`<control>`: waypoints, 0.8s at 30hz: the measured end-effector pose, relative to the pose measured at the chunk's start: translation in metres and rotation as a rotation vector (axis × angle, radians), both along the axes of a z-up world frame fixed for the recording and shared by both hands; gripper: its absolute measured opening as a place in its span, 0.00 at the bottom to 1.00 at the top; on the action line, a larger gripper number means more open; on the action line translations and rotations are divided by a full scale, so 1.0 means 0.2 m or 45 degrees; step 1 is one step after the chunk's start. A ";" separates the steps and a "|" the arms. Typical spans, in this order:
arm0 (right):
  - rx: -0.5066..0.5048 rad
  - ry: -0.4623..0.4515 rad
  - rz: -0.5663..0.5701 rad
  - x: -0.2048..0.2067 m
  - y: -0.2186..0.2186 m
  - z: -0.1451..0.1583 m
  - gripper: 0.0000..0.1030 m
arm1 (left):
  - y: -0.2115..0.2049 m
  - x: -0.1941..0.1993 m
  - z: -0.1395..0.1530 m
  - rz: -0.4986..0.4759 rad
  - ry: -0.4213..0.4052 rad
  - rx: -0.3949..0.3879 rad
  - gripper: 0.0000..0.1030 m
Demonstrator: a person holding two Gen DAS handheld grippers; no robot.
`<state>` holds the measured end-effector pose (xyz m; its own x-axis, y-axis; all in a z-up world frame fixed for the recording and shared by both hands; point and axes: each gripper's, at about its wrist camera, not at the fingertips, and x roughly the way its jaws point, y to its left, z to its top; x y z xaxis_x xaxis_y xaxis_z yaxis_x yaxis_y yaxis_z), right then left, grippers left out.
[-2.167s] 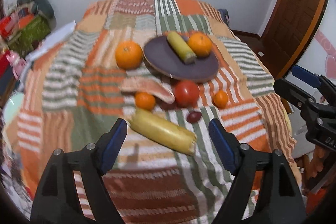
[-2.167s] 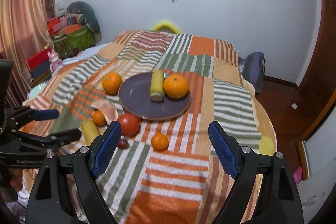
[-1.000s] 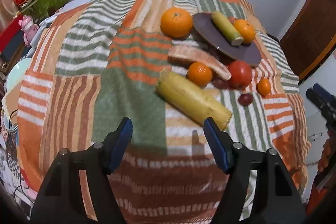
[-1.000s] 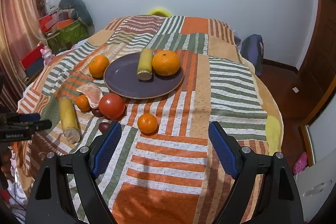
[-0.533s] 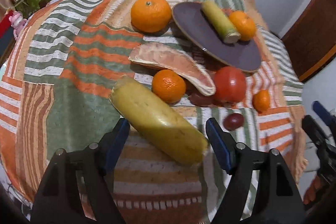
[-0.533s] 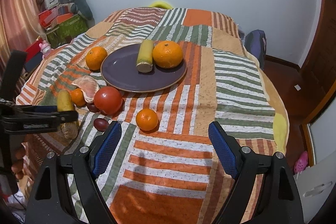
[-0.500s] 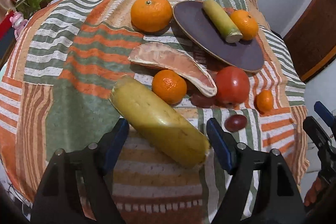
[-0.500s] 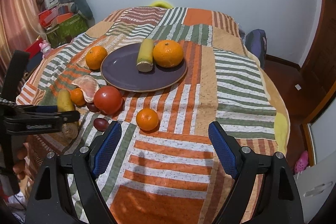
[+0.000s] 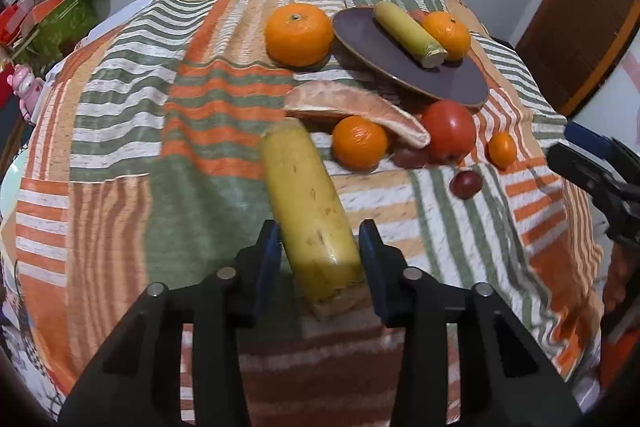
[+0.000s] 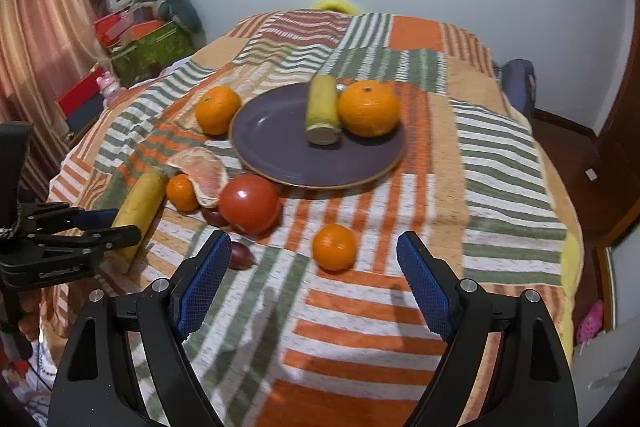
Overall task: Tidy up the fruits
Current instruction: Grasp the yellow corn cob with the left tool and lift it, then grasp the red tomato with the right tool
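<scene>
Patchwork cloth (image 9: 120,131) in orange, green and white stripes covers the desk, draped to its edges, with a white wall behind.

Nearest in the left wrist view, the left claw (image 9: 320,255) is clamped on the cut end of a long yellow banana-like fruit (image 9: 308,203). Its blue pads (image 9: 269,255) press both sides, and the fruit's skin is smooth with a few brown specks. Its flat cut end is partly hidden behind the pads. In the right wrist view the same fruit (image 10: 138,203) lies at the left edge of the cloth, its near end covered by the left claw (image 10: 108,227); whether it is lifted or resting cannot be told.

The right claw (image 10: 316,279) hangs over the near cloth with its fingers wide apart and nothing between them.

Just past it lie a small dark plum-like fruit (image 10: 242,255), half hidden by the left finger, and a small orange tangerine (image 10: 334,247). Beyond are a red tomato-like fruit (image 10: 250,203), another small tangerine (image 10: 182,191) and a pale pink pomelo segment (image 10: 204,175) touching it.

Farther back, a round purple plate (image 10: 276,143) holds a short yellow-green cut fruit (image 10: 322,109) and a large orange (image 10: 368,109). A second large orange (image 10: 217,109) sits just beside the plate's left rim.
</scene>
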<state>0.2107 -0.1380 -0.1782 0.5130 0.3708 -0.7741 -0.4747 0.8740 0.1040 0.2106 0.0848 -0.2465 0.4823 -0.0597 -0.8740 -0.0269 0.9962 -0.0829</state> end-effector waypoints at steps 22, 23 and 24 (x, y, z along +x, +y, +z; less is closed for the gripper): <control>0.051 0.172 0.093 0.17 0.26 -0.16 0.62 | 0.10 0.19 -0.08 0.043 0.020 -0.081 0.41; 0.055 0.182 0.098 0.17 0.27 -0.16 0.62 | 0.10 0.19 -0.08 0.041 0.013 -0.085 0.41; 0.056 0.188 0.101 0.17 0.27 -0.17 0.62 | 0.10 0.18 -0.07 0.039 0.010 -0.090 0.40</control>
